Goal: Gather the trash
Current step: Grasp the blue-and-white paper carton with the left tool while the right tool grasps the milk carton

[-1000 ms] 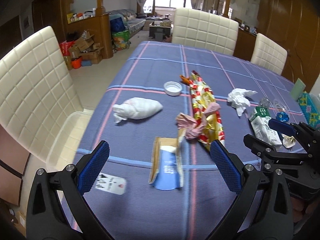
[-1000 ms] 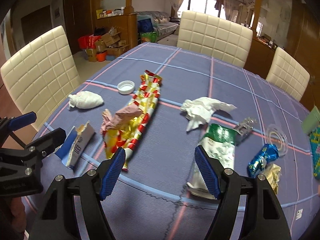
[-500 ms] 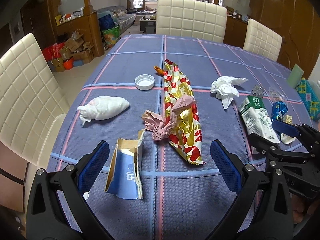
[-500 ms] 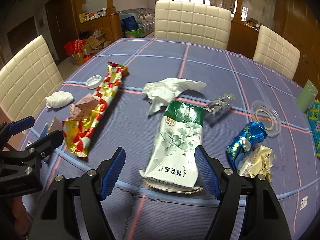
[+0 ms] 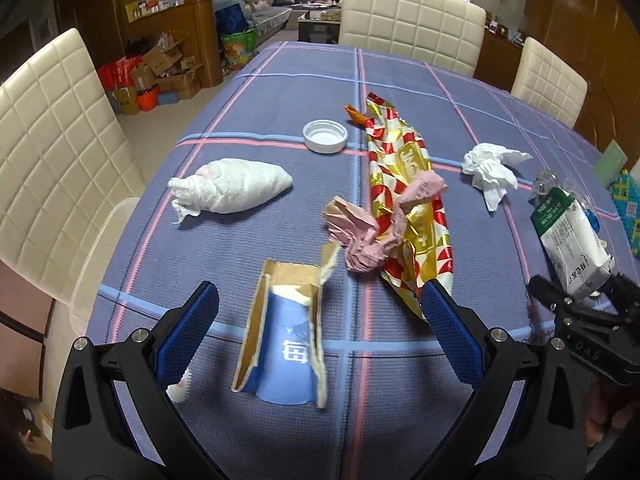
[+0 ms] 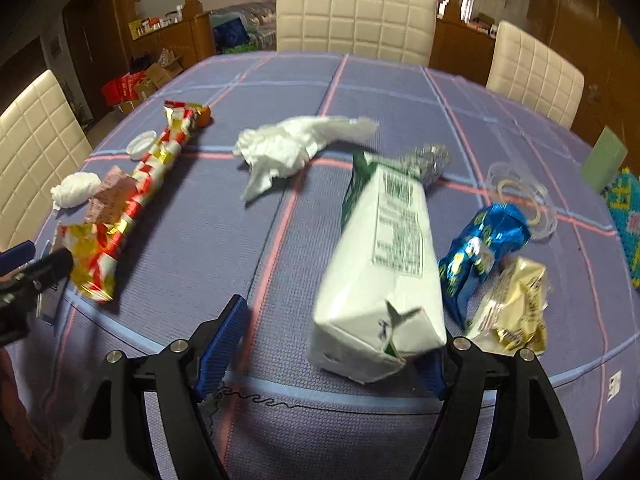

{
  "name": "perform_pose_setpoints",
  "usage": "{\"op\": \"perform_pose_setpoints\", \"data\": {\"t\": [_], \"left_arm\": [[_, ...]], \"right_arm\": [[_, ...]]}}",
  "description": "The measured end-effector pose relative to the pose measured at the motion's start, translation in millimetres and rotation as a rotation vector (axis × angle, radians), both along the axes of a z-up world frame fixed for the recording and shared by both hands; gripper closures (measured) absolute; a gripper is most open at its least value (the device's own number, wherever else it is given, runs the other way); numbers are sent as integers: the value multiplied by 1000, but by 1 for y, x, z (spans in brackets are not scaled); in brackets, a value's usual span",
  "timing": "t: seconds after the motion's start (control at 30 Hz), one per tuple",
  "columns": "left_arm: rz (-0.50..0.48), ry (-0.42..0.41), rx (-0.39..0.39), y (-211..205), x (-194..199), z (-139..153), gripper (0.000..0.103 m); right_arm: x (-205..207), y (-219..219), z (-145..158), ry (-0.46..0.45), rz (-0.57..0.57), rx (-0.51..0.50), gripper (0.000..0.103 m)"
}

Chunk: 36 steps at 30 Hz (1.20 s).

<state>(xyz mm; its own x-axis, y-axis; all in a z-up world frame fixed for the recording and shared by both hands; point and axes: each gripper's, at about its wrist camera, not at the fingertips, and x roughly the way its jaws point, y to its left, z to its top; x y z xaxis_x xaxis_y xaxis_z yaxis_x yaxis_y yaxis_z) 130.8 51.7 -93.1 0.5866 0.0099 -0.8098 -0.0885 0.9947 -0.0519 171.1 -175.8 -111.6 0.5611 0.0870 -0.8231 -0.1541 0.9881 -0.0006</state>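
Note:
My left gripper (image 5: 319,294) is open wide just above the blue checked tablecloth (image 5: 224,264), its fingers either side of a torn blue-and-brown carton (image 5: 286,348) without touching it. My right gripper (image 6: 336,332) has its jaws opening. The near end of a green-and-white carton (image 6: 384,264) sits between them, tipped on its side. It hides the right pad, and the left pad (image 6: 224,344) stands apart from it. A gold-and-red wrapper (image 5: 408,200) with crumpled pink paper (image 5: 368,236) on it lies between the two cartons.
On the cloth also lie a white knotted bag (image 5: 236,188), a white lid (image 5: 325,136), a white tissue (image 6: 292,148), a foil ball (image 6: 430,160), a blue wrapper (image 6: 480,248), a gold wrapper (image 6: 516,308) and a clear lid (image 6: 524,200). Cream chairs (image 5: 52,160) ring the table.
Both grippers have sunk closer to the table. The blue carton now lies between the left fingers. The green-and-white carton has rolled from flat onto its side, its near end between the right fingers.

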Motion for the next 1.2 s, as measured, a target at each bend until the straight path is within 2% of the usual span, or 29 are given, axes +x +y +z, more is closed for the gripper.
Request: {"op": "perform_pose_setpoints", "data": {"t": [0.1,0.13,0.17,0.27,0.3,0.47,0.5,0.53,0.67,0.73,0.87,1.07,1.2], "left_arm": [[10,12,15,6,-1,-2,4],[11,15,18,8,-1,-3,4],[13,17,22,9,-3,-3,4],[12,21,27,12,-11,-6,4],[11,21,28,13,-13,-7,4],[7,30,49,15,-21,-14,4],[8,32,53,15,-21,-15,8],[8,43,44,17,-20,-18,16],[8,43,17,23,-19,-18,35],[4,36,7,26,-20,-17,62],[15,26,-51,38,-23,-14,67],[39,-22,-49,52,-32,-2,68],[72,-45,-16,61,-37,6,68]], "right_arm": [[-3,-3,-1,-26,-7,23,31],[-4,-2,-1,-35,-1,27,38],[-5,-1,0,-44,1,28,50],[-6,4,2,-48,28,38,64],[-6,5,2,-48,33,40,65],[-8,14,3,-47,61,54,65],[-9,16,4,-49,67,58,65],[-11,18,6,-52,74,59,65],[-15,29,14,-75,100,52,65],[-17,33,18,-87,108,45,65],[-20,44,26,-103,125,33,65],[-26,66,36,-127,184,10,65],[-30,83,42,-141,232,2,65]]}}
